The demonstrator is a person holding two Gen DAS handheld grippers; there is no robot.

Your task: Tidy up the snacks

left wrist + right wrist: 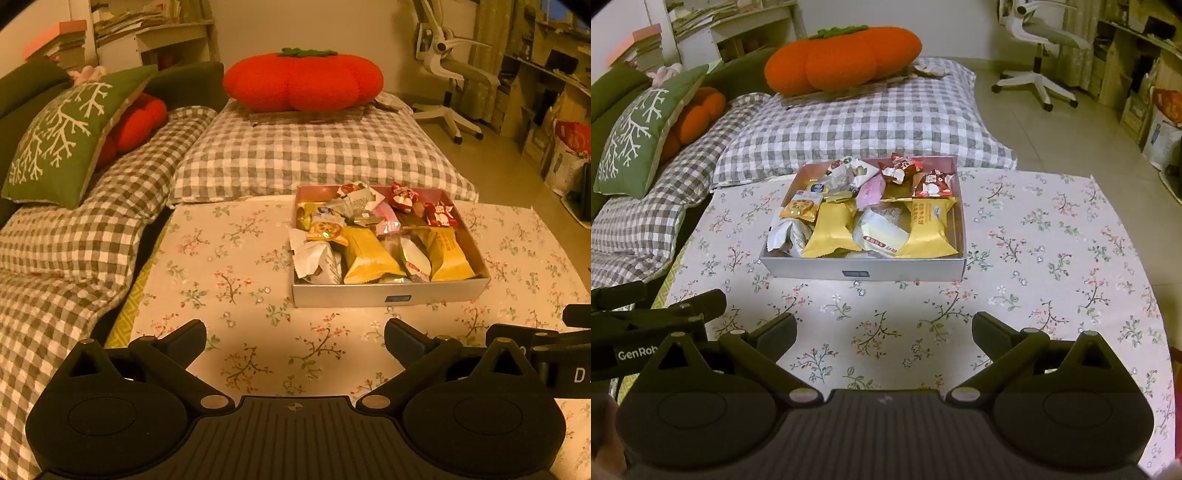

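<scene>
A shallow grey box (pixel 388 293) (pixel 862 267) stands on the floral cloth (pixel 229 258) (pixel 1034 240), filled with several wrapped snacks: yellow packets (pixel 367 256) (pixel 831 230), white packets (pixel 317 258) (pixel 882 236), red-and-white candies (pixel 402 197) (pixel 932 184) and a pink packet (pixel 870 194). My left gripper (pixel 295 334) is open and empty, short of the box's near wall. My right gripper (pixel 884 330) is open and empty, also in front of the box. Part of the right gripper's body (pixel 546 347) shows at the right of the left wrist view, and the left gripper's body (pixel 646 317) shows at the left of the right wrist view.
A grey checked cushion (pixel 314 155) (pixel 864 122) lies behind the box with an orange pumpkin pillow (pixel 303 81) (pixel 842 59) on it. A green pillow (pixel 62 133) (pixel 631 133) and checked blanket (pixel 74 240) lie left. A white office chair (pixel 447 74) (pixel 1038 51) stands on the floor at back right.
</scene>
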